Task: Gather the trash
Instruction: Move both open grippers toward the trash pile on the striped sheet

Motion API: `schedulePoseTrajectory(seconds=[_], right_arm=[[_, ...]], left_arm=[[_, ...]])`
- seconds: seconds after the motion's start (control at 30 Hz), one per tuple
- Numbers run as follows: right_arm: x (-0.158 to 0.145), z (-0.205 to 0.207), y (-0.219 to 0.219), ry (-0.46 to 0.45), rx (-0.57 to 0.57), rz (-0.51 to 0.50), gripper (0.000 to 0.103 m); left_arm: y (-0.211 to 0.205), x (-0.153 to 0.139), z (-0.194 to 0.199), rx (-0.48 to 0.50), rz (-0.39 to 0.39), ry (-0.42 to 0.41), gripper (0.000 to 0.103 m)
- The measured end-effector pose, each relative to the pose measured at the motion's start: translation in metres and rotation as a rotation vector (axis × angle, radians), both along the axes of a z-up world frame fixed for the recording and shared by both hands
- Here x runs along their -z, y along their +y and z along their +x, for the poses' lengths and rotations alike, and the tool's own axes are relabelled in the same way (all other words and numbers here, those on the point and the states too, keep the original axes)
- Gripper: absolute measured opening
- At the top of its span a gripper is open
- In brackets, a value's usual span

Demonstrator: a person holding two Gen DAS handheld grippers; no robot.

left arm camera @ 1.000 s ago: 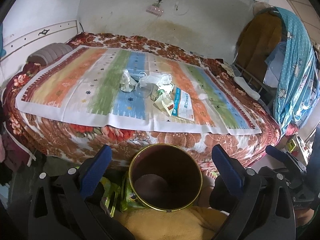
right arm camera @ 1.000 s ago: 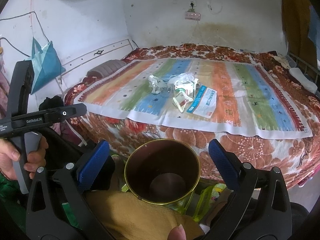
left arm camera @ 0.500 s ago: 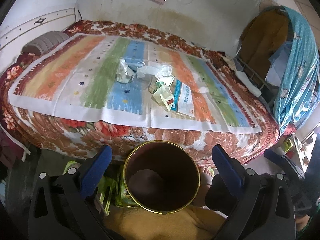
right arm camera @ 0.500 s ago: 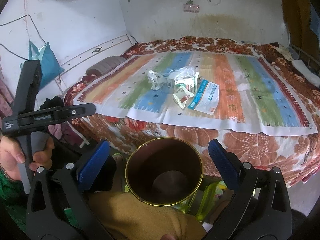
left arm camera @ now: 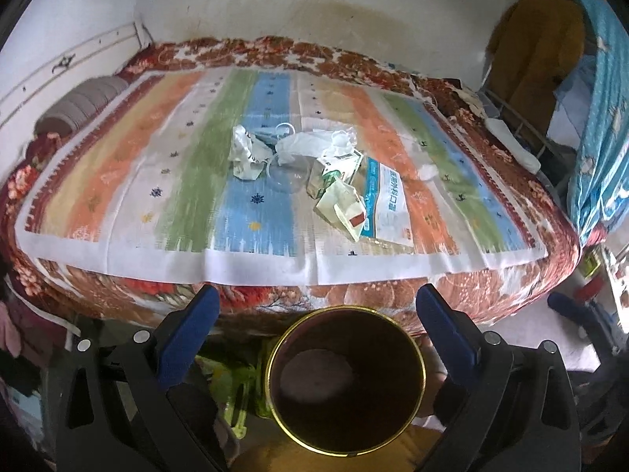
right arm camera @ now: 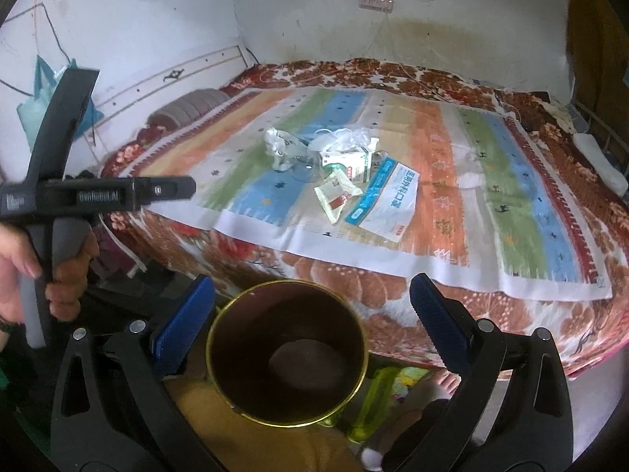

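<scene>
A pile of trash lies mid-bed on a striped cloth: crumpled white paper (left arm camera: 247, 153) (right arm camera: 281, 149), a clear plastic cup (left arm camera: 289, 175), a white plastic bag (left arm camera: 310, 143), small cartons (left arm camera: 340, 204) (right arm camera: 348, 161) and a flat blue-and-white packet (left arm camera: 387, 204) (right arm camera: 383, 200). A dark round bin with a gold rim (left arm camera: 346, 379) (right arm camera: 287, 352) stands below the bed's near edge, between the fingers in both views. My left gripper (left arm camera: 316, 308) and right gripper (right arm camera: 312, 299) are both open and hold nothing, well short of the trash.
The bed (left arm camera: 275, 291) has a floral blanket and a grey pillow (left arm camera: 78, 104) at the left. In the right wrist view a hand holds the left gripper's handle (right arm camera: 47, 204). Blue cloth and clothes (left arm camera: 597, 98) hang at the right. A bare foot (right arm camera: 440, 387) rests by green plastic.
Both cameras have moved forward and up toward the bed; the trash pile looks nearer and the bin sits lower in view. Both grippers stay open.
</scene>
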State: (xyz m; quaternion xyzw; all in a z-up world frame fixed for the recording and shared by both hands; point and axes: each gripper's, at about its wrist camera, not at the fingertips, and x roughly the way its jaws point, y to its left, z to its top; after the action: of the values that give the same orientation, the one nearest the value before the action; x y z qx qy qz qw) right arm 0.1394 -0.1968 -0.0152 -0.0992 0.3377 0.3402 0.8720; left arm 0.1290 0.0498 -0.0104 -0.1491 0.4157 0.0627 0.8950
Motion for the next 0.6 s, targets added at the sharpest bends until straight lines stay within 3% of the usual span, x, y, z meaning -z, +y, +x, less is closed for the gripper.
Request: schedulePoseTrajectory(seconds=[0.43,0.6], right_arm=[[0.003,0.039,0.034,0.002,-0.043,-0.058,0.094],[0.006,0.053,0.051,-0.002,-0.066,-0.072,0.094]], left_arm=[[0.043,0.013,0.059,-0.064,-0.059,0.068,0.097],[0.049,0.023,0.083,-0.051,-0.018,0.096,0.097]])
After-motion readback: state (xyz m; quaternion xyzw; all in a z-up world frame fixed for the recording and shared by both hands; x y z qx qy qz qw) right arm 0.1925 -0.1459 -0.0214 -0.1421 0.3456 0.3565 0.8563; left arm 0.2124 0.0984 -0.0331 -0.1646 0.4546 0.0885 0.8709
